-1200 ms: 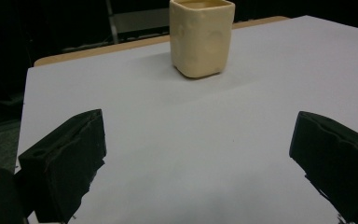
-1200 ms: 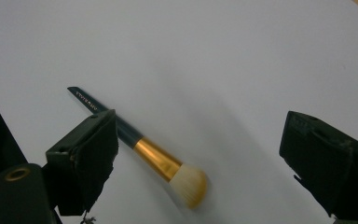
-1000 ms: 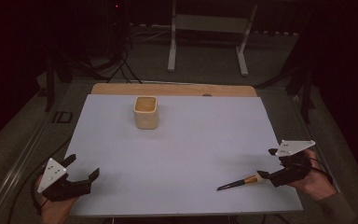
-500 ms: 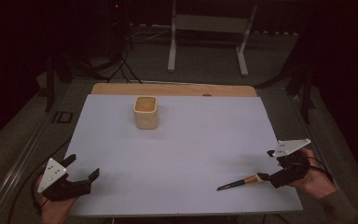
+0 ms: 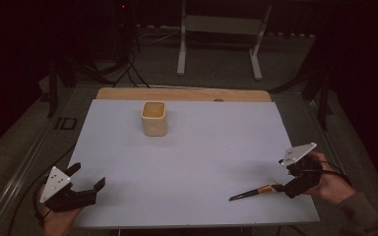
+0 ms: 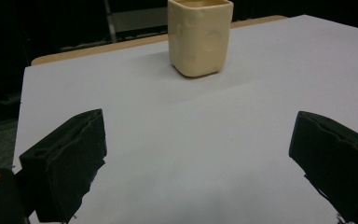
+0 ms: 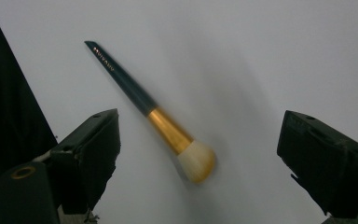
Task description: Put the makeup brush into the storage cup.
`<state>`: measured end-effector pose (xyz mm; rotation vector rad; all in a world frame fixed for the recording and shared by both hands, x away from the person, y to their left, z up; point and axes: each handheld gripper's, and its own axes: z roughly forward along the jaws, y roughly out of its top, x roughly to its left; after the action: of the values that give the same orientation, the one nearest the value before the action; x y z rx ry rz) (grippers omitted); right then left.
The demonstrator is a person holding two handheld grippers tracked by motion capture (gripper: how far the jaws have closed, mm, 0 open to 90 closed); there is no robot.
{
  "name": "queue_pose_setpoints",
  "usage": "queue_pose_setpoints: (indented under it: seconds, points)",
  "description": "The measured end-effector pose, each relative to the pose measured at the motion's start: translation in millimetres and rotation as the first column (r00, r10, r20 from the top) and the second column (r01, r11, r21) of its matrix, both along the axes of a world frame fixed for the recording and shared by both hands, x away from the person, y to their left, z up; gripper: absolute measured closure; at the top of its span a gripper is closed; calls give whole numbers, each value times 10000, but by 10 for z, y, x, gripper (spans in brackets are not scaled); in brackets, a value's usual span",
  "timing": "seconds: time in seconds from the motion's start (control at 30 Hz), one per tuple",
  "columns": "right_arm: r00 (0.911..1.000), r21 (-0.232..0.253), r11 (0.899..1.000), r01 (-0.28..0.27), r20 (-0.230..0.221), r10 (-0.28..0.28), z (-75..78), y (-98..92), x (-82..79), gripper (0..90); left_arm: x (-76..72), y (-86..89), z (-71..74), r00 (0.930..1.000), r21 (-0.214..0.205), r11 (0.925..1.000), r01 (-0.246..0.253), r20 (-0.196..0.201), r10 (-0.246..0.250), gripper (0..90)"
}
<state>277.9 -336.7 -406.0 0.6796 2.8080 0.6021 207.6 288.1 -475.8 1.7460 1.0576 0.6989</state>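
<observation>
Right gripper: lower right of the high view; your jaws stand spread, one on each side of the brush head, nothing pinched.
Brush: lies flat on the white sheet between those jaws, pale bristles toward you, dark handle pointing to the upper left of the right gripper view.
Change: over the last second your right gripper has sunk slightly and drawn closer to the brush; the brush itself has not moved.
Meaning: likely a grasp is being lined up; no closing yet.
Left gripper: lower left, jaws spread, empty, unmoved.
Cup: cream, upright, upper centre of the sheet, well apart from both grippers.
</observation>
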Motion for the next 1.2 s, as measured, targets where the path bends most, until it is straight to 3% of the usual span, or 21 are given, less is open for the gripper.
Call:
queue_pose_setpoints:
  seconds: [0.5, 0.83, 1.2]
  points:
    - [9927, -1350, 9862, -957, -857, 846, 88, 91, 123, 142, 0, -2, -4, 10000, -6, 10000, 79, -14, -79, 53]
    - [9930, -1389, 9855, -975, -802, 870, 94, 91, 140, 144, 0, -6, -4, 10000, -4, 10000, 83, -15, -83, 53]
    - [9910, -1495, 9827, -1094, -927, 963, 0, 111, 146, 150, -4, -7, -1, 10000, 27, 10000, 55, 27, -55, 55]
